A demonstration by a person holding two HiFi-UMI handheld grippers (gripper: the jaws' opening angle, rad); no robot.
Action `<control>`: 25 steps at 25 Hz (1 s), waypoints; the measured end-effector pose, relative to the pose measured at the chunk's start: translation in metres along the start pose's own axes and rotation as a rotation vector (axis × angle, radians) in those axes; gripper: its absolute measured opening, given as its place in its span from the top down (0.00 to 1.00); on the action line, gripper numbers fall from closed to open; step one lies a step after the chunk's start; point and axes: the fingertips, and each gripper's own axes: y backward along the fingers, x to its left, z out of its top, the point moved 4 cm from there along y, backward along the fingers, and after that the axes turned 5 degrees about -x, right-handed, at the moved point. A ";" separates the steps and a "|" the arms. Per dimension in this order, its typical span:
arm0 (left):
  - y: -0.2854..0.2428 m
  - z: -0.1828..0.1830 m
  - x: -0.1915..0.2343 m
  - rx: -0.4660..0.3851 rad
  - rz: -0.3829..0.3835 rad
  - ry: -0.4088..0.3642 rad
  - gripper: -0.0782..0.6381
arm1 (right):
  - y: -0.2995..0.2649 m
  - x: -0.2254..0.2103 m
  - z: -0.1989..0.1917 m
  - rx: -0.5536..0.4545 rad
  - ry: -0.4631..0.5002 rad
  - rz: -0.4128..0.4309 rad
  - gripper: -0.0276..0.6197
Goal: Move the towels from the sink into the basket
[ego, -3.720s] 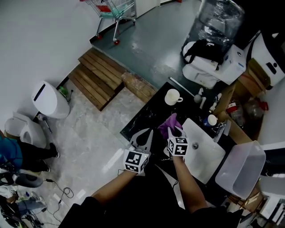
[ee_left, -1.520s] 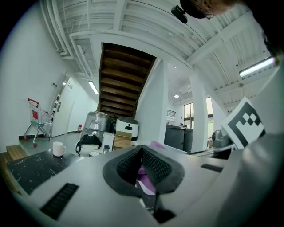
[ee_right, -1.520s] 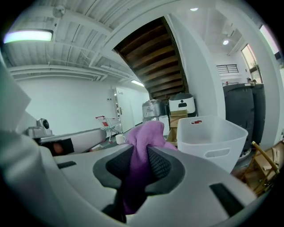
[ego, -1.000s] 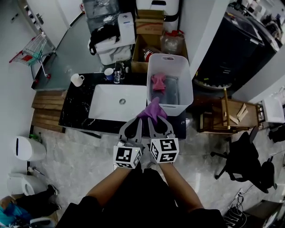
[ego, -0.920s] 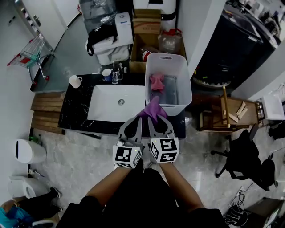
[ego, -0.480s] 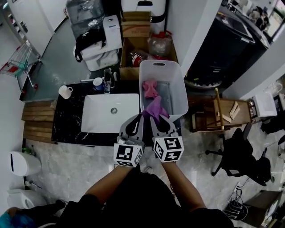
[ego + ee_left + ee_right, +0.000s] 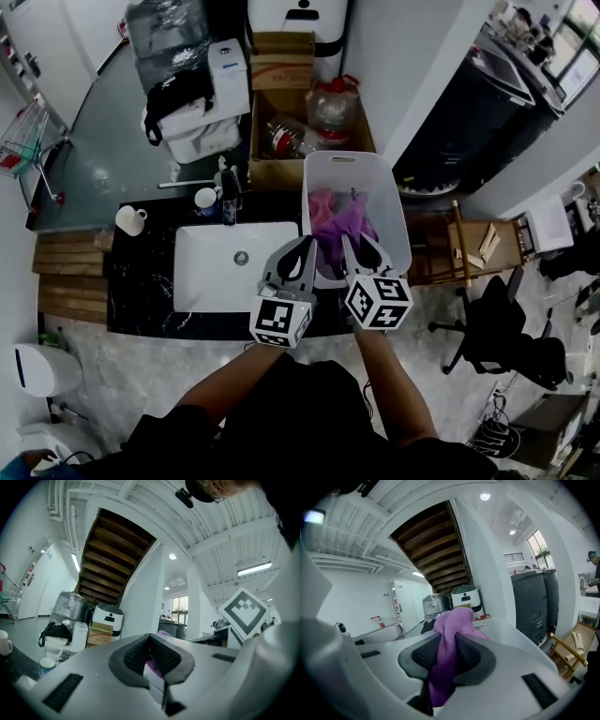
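A purple towel (image 7: 349, 225) hangs from my right gripper (image 7: 349, 242), which is shut on it above the white basket (image 7: 394, 202). In the right gripper view the towel (image 7: 452, 620) is bunched between the pads and sticks out past my right gripper (image 7: 446, 639). Just to its left, over the basket's near left corner, my left gripper (image 7: 305, 246) is shut with its tips together. In the left gripper view a strip of purple shows behind my left gripper (image 7: 150, 637); I cannot tell whether it pinches cloth. A pink towel (image 7: 321, 203) lies in the basket. The white sink (image 7: 211, 281) holds no towel.
The black counter (image 7: 141, 281) around the sink carries a white mug (image 7: 131, 220), a cup (image 7: 206, 198) and the tap (image 7: 228, 183). Cardboard boxes (image 7: 281, 70) and a water bottle (image 7: 333, 105) stand behind the basket. A wooden rack (image 7: 459, 248) and a black chair (image 7: 497, 328) are at the right.
Both grippers have carried the purple towel from the counter's front edge beside the sink to above the basket. The grip on it has not changed.
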 end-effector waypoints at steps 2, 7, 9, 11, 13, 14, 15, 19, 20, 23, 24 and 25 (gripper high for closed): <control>-0.008 -0.002 0.008 0.000 -0.013 0.008 0.87 | -0.011 -0.007 0.001 0.004 -0.069 -0.028 0.80; -0.023 -0.005 0.021 0.015 -0.013 0.026 0.87 | -0.039 -0.022 0.000 0.031 -0.145 -0.079 0.80; -0.028 -0.008 0.026 0.021 -0.005 0.034 0.87 | -0.051 -0.029 0.000 0.051 -0.137 -0.086 0.80; -0.034 -0.011 0.032 0.027 0.009 0.035 0.87 | -0.065 -0.037 -0.002 0.075 -0.126 -0.087 0.80; -0.040 -0.014 0.036 0.031 0.029 0.031 0.87 | -0.081 -0.045 -0.007 0.104 -0.113 -0.081 0.80; -0.044 -0.015 0.038 0.034 0.040 0.026 0.87 | -0.089 -0.049 -0.010 0.119 -0.113 -0.077 0.80; -0.047 -0.016 0.041 0.038 0.050 0.020 0.87 | -0.097 -0.053 -0.013 0.134 -0.118 -0.074 0.80; -0.062 -0.019 0.049 0.059 0.087 0.003 0.87 | -0.125 -0.068 -0.025 0.190 -0.152 -0.059 0.80; -0.065 -0.020 0.051 0.061 0.098 -0.001 0.87 | -0.132 -0.071 -0.028 0.205 -0.154 -0.051 0.80; -0.077 -0.023 0.056 0.070 0.126 -0.012 0.87 | -0.154 -0.081 -0.039 0.246 -0.137 -0.042 0.80; -0.081 -0.023 0.058 0.073 0.134 -0.016 0.87 | -0.161 -0.085 -0.044 0.261 -0.126 -0.041 0.80; -0.084 -0.024 0.060 0.076 0.144 -0.020 0.87 | -0.168 -0.089 -0.050 0.278 -0.113 -0.040 0.80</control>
